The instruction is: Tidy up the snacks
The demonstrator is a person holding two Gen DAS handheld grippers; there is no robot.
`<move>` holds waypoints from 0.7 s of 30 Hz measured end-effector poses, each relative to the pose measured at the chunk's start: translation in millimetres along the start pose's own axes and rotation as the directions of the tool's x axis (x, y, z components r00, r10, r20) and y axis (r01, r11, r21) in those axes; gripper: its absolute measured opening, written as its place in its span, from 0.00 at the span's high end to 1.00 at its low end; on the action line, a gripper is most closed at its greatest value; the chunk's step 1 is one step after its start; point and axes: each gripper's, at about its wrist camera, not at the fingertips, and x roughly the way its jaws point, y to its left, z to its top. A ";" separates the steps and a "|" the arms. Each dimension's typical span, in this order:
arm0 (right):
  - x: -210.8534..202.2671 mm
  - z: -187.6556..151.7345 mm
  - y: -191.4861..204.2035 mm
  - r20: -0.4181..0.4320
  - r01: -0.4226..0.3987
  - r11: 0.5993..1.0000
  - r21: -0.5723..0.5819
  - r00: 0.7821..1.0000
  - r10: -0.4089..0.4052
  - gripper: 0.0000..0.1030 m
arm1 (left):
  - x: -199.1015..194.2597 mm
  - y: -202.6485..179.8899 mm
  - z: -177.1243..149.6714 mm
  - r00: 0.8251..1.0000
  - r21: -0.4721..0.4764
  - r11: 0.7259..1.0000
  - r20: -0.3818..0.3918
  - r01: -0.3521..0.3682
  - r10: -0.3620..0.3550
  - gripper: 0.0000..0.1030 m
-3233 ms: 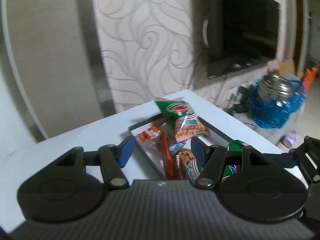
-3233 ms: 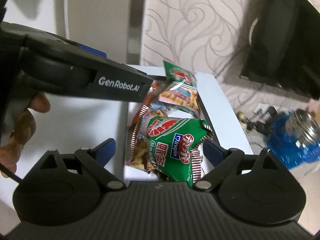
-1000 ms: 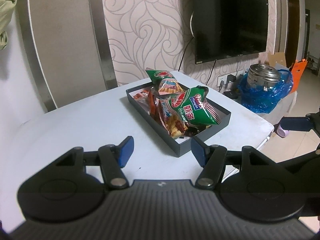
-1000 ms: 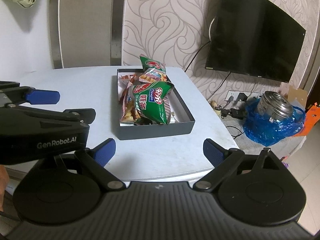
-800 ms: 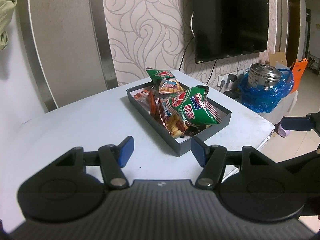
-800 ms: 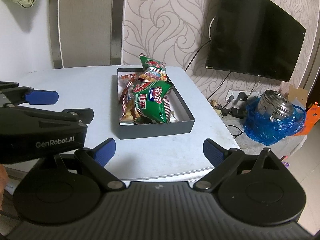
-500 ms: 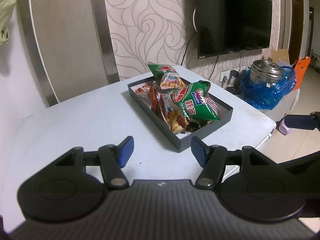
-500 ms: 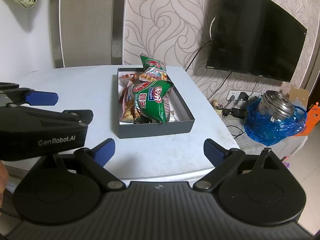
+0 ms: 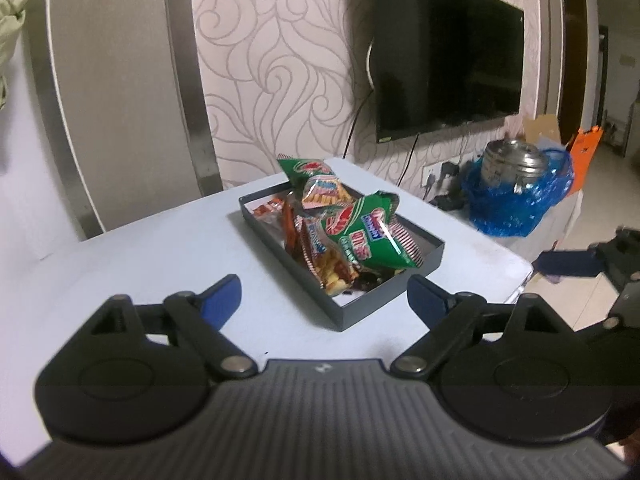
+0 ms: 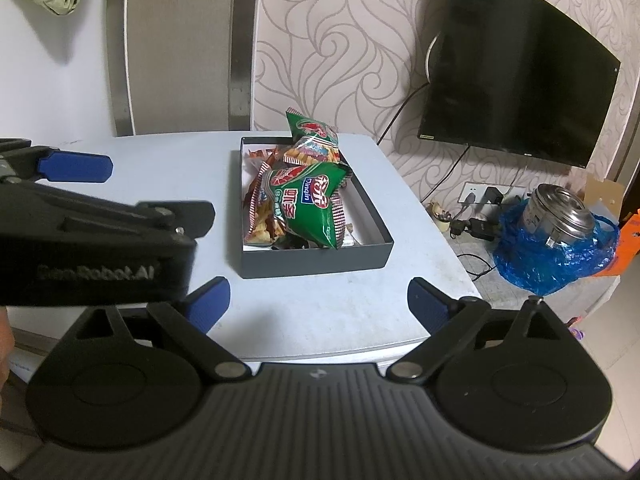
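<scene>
One dark tray (image 10: 316, 258) sits near the tabletop's (image 10: 320, 312) far right corner, its long axis running away from me. I count two green snack bags (image 10: 306, 204) atop smaller packets. My left gripper (image 9: 322, 294) has just been opening, nothing between; my right gripper (image 10: 318, 296) gapes empty.

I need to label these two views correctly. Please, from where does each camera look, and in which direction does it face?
Left wrist: sits on the left gripper, jaws open and empty, facing slightly down across the white table at the snack tray; the right gripper's tip shows at the right edge.
Right wrist: sits on the right gripper, open and empty, facing the same tray from its short end; the left gripper crosses the left side.
Shared: tray, green snack bag, television, blue bag.
</scene>
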 end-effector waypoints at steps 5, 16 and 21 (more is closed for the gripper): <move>1.0 1.5 -0.8 0.003 -0.007 1.000 -0.004 1.000 0.007 0.05 | 4.3 2.0 -1.3 1.000 -0.002 1.000 -0.024 0.011 -0.011 0.11; 4.4 2.9 -0.3 0.000 -0.010 1.000 -0.006 1.000 0.010 0.05 | 10.1 3.2 -1.4 0.999 -0.008 1.000 -0.037 0.009 -0.009 0.11; 5.5 3.0 -0.3 -0.004 -0.009 1.000 -0.010 1.000 0.008 0.05 | 11.7 6.7 -1.9 0.999 -0.026 0.999 -0.033 0.037 -0.038 0.07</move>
